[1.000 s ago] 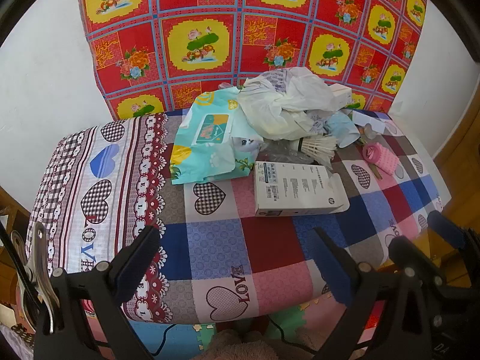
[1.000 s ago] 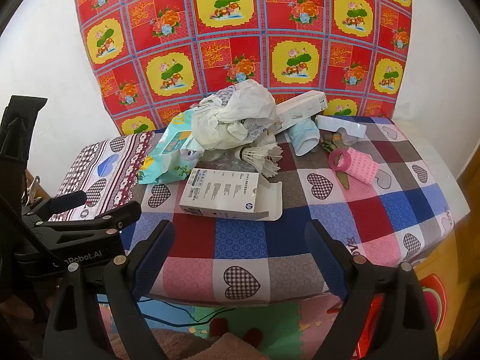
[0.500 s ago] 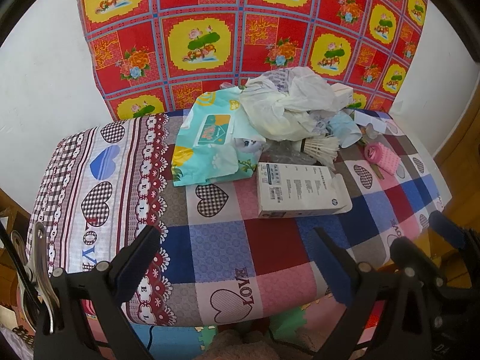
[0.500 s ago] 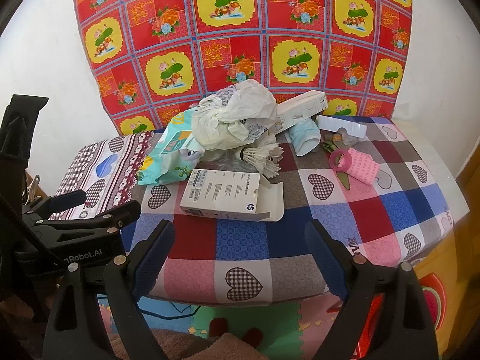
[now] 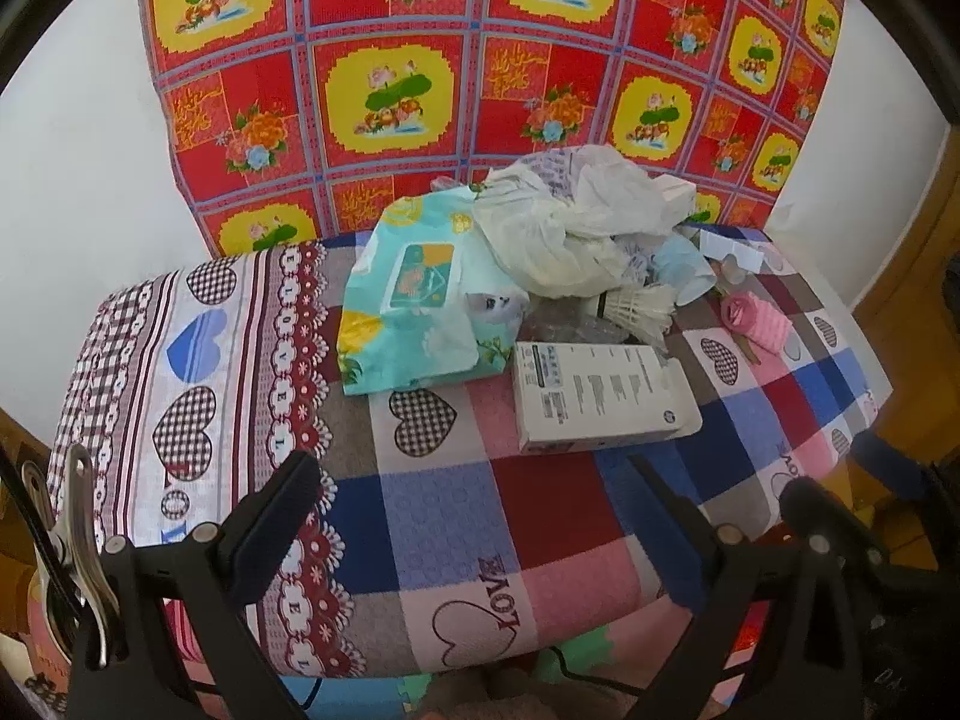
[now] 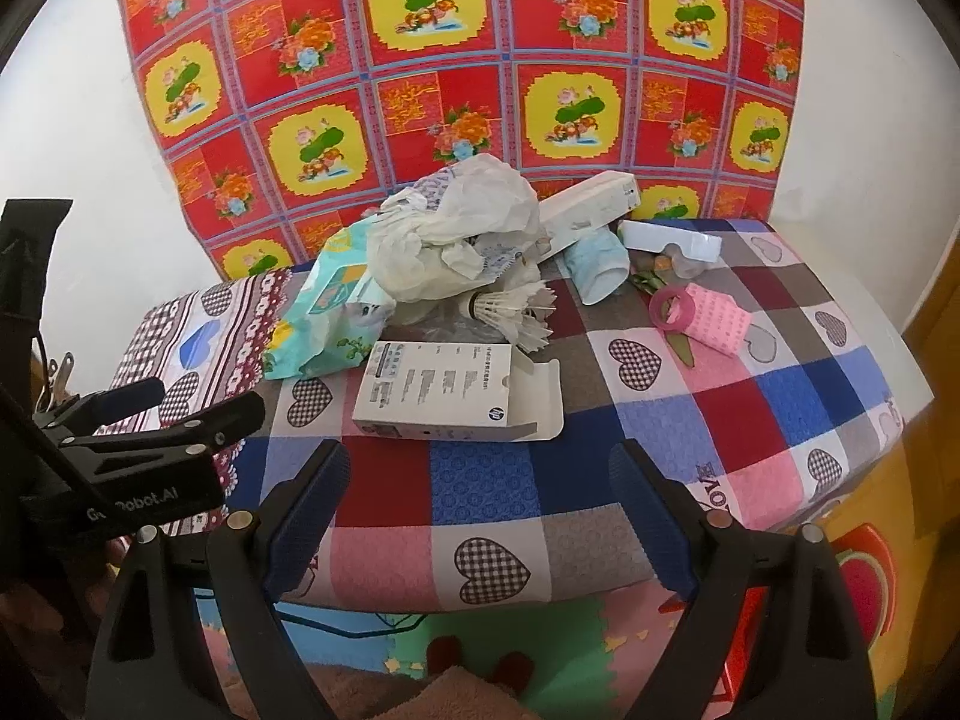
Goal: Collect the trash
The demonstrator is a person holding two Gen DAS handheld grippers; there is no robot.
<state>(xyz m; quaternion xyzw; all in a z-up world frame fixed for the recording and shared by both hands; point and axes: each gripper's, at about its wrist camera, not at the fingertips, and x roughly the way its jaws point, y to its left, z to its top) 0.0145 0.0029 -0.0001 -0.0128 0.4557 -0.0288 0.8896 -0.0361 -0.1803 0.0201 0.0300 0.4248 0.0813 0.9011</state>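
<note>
Trash is heaped at the back of a table covered in a patchwork heart cloth. A flat white carton lies nearest, its end flap open. Behind it sit a teal wipes packet, a crumpled white plastic bag and a shuttlecock. My left gripper hangs open over the front of the table. My right gripper is open too, just short of the carton. Neither holds anything.
A pink tape roll, a pale blue mask, a long white box and a small white box lie at the back right. A red floral cloth covers the wall. The left gripper's body shows at left.
Both views have crept slightly forward and up; the carton and pile sit a little higher in frame. Nothing on the table has moved and both grippers stay open.
</note>
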